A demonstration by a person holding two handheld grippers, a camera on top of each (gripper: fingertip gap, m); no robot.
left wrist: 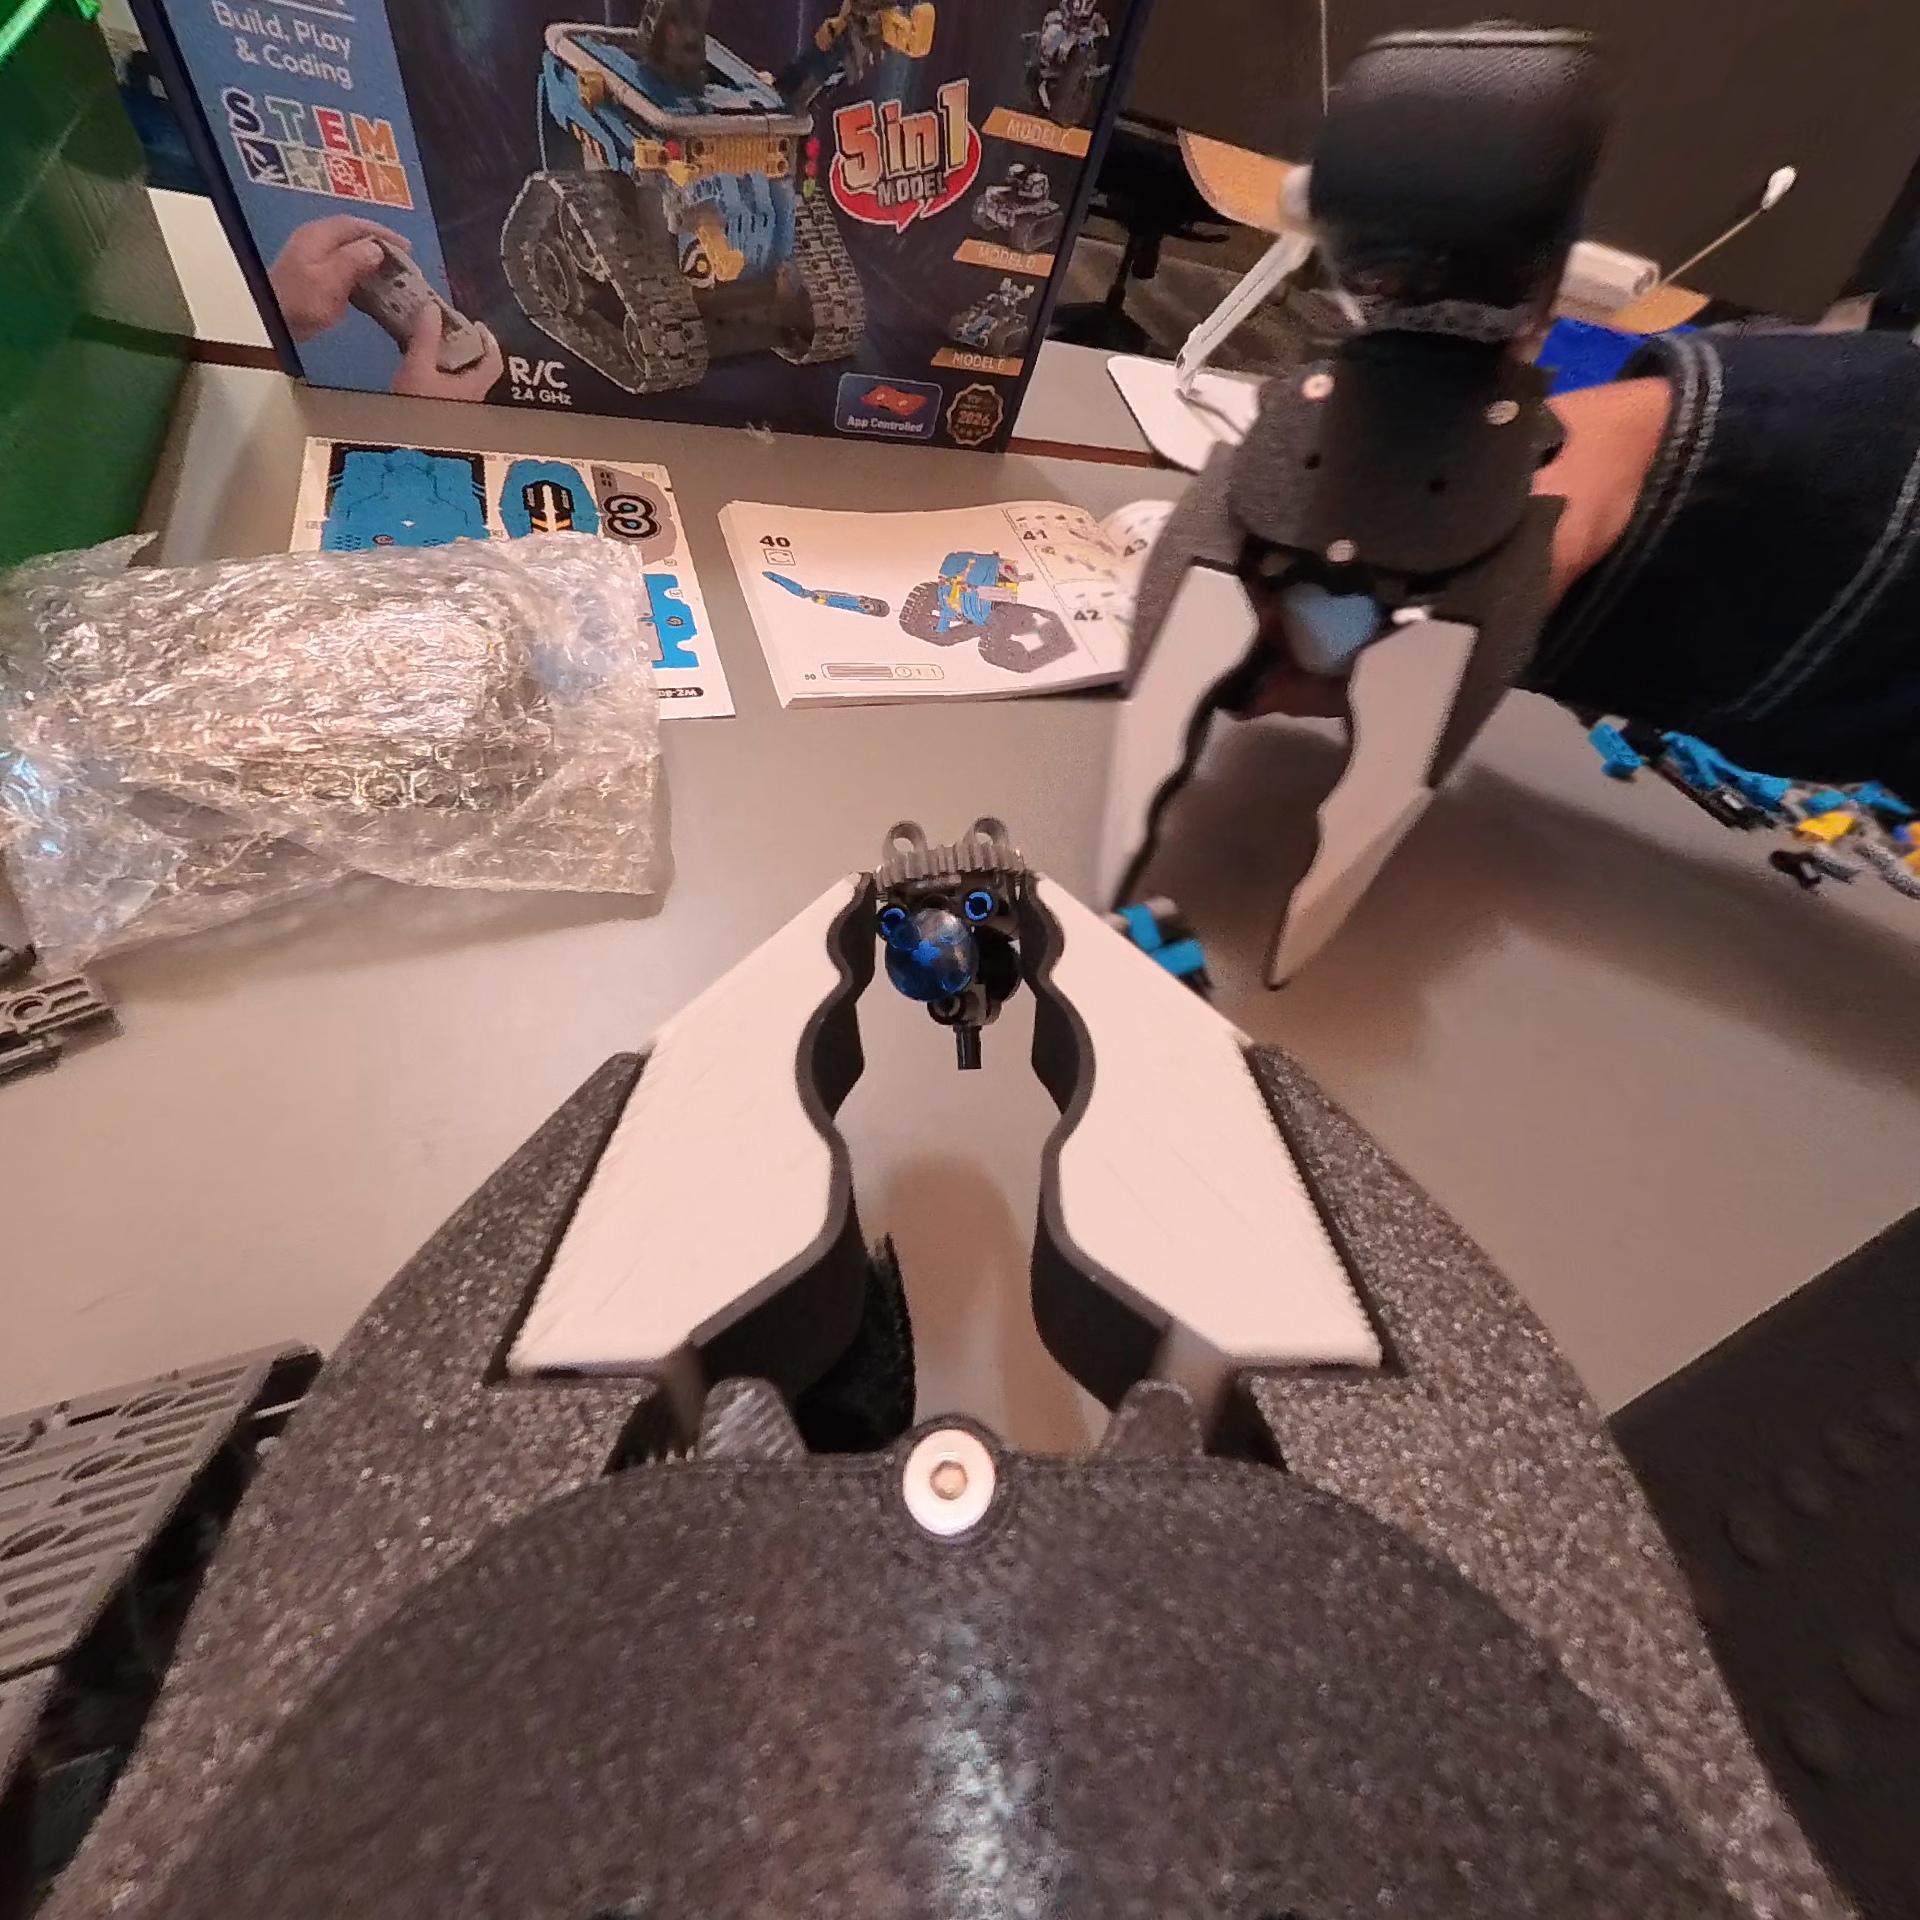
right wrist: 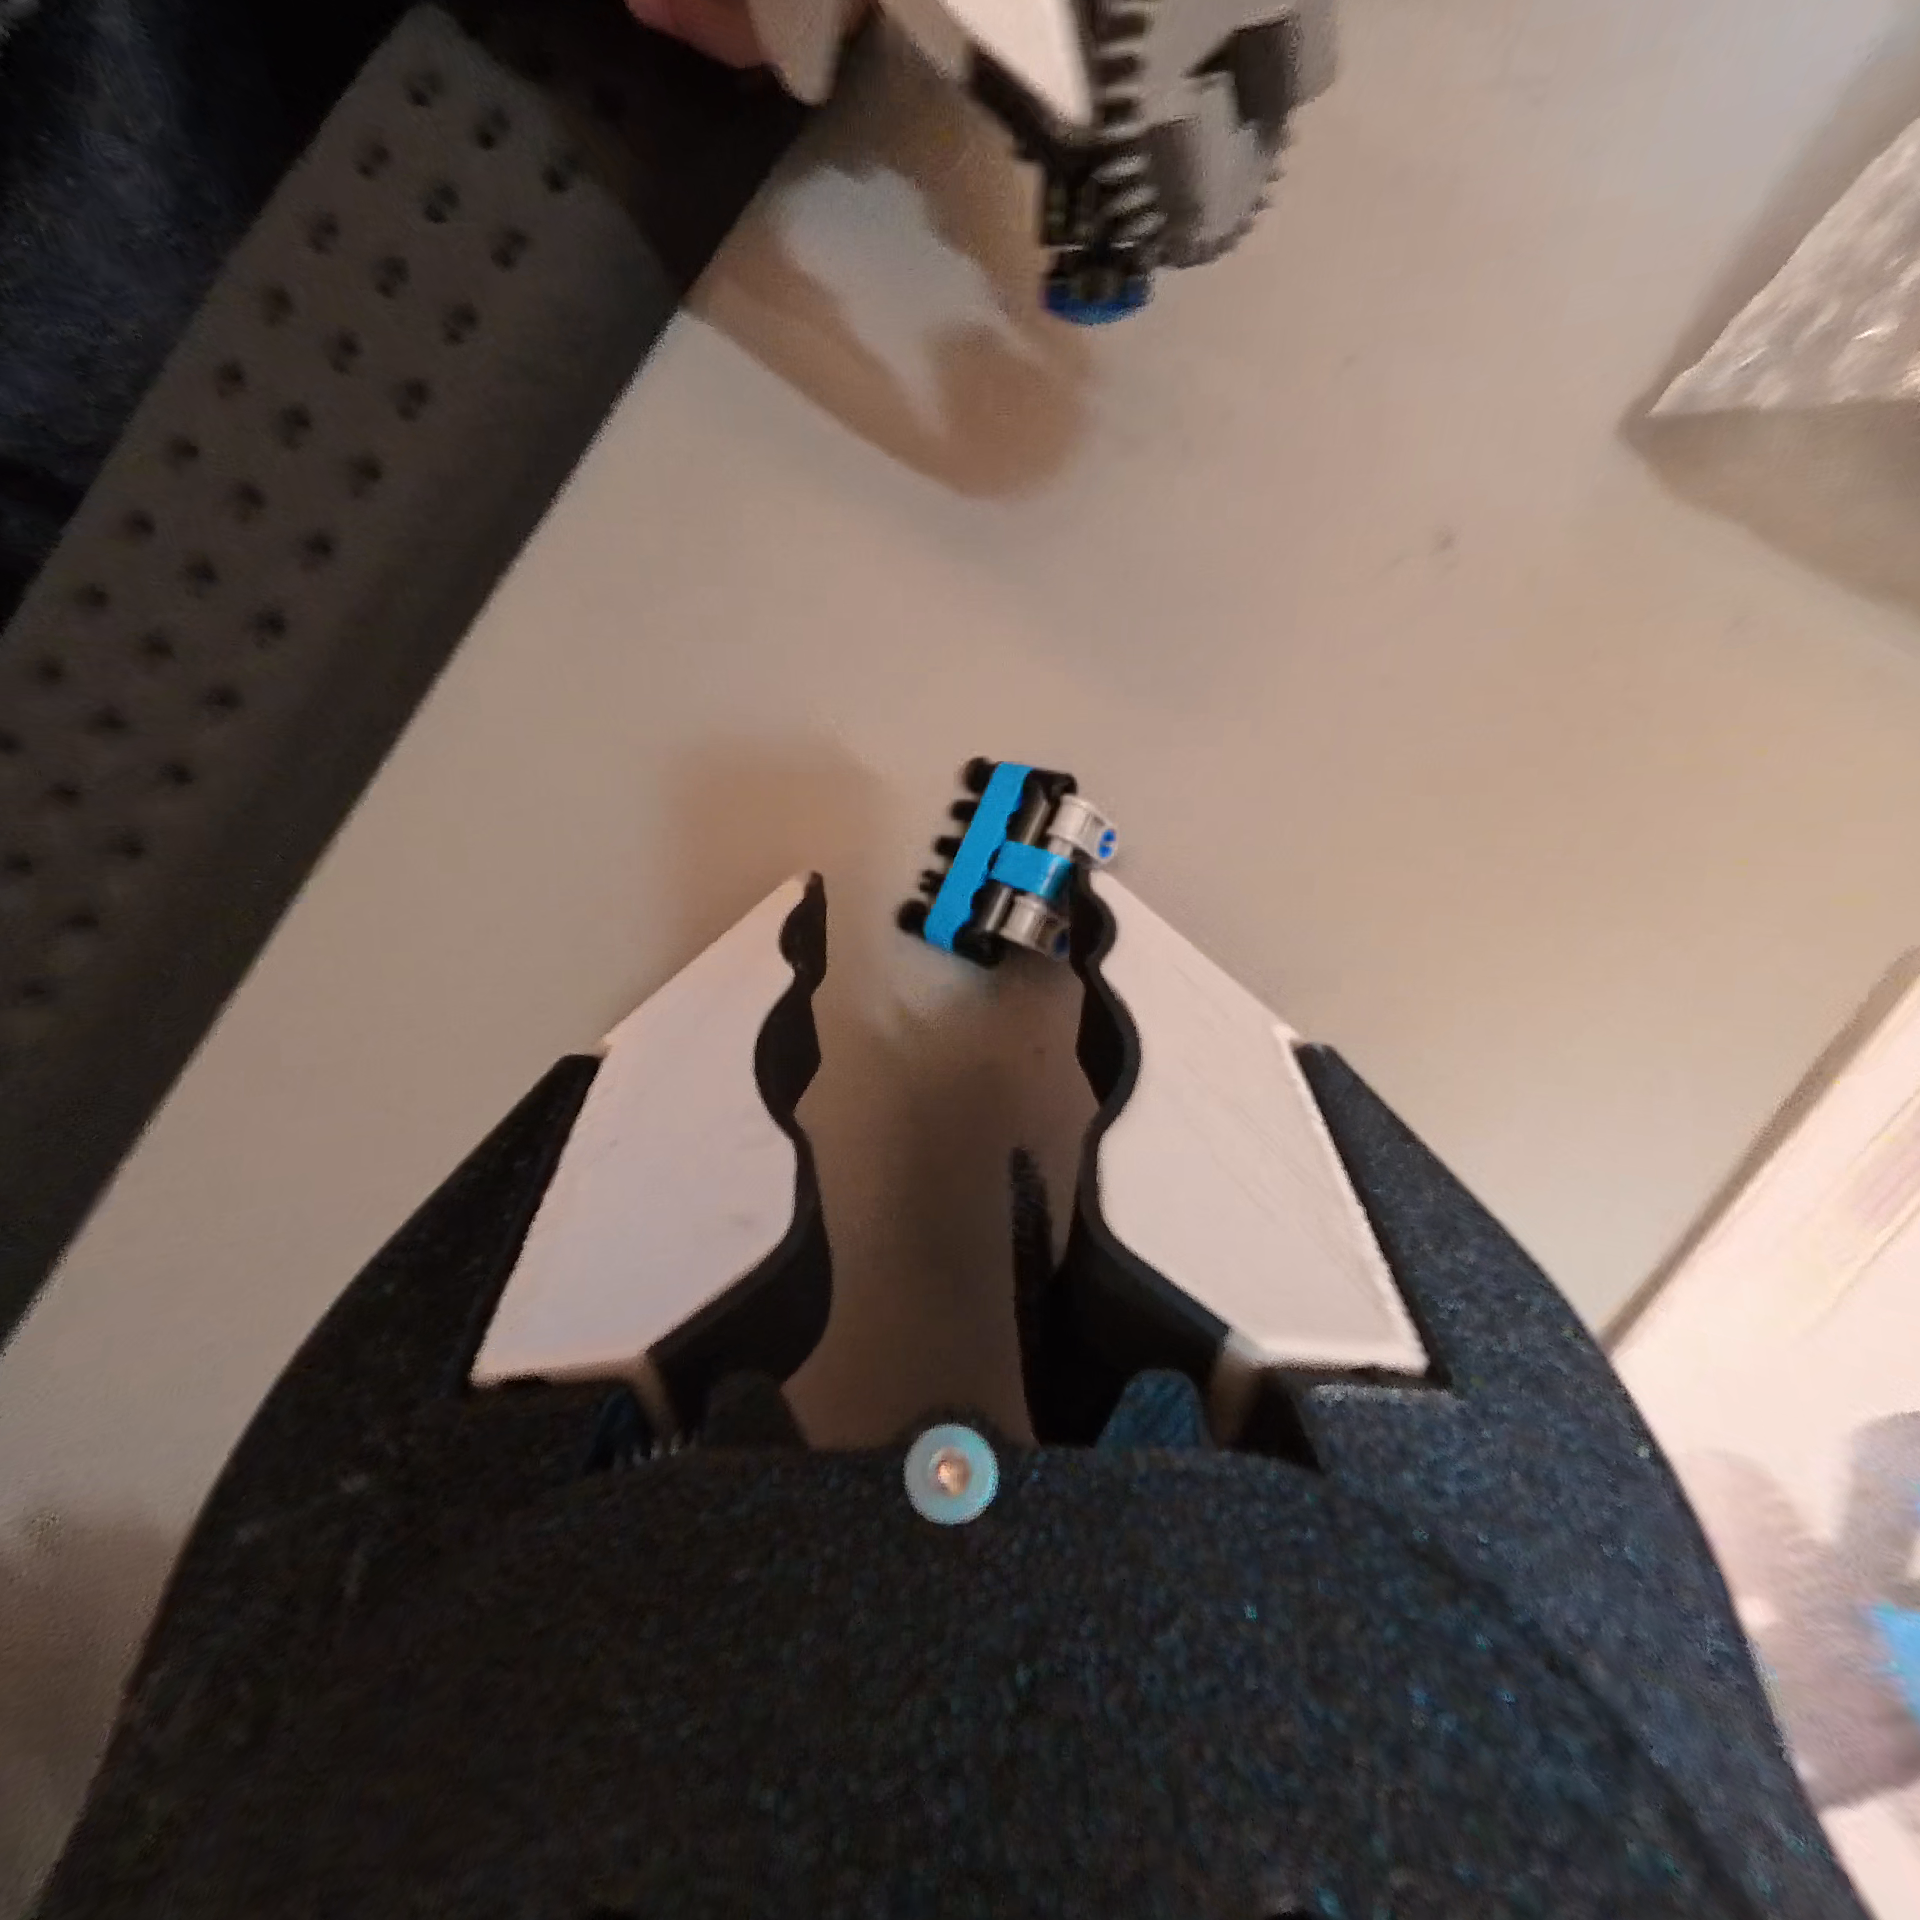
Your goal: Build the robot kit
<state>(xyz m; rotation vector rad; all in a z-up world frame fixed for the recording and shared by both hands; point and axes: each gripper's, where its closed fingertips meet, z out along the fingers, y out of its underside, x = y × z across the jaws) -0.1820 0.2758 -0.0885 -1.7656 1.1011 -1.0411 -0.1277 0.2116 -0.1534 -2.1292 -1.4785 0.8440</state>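
Bubble-wrap bundle (left wrist: 312, 717) left of booklet (left wrist: 914, 603), box (left wrist: 644, 197) behind both.

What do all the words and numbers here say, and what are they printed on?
I won't repeat writing; these things bear it.
Blue cardboard toy box, standing at back: large words and numbers.
Open white instruction booklet: small printed numbers.
White sticker sheet: tiny print, unreadable.
Grey toy part in left gripper: none.
Right wrist view: none.

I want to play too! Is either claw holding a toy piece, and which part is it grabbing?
The left claw pinches a small gray-and-black brick piece with a blue dome by its sides, at the fingertips. The right claw is open, holding nothing, by a blue piece on the table.
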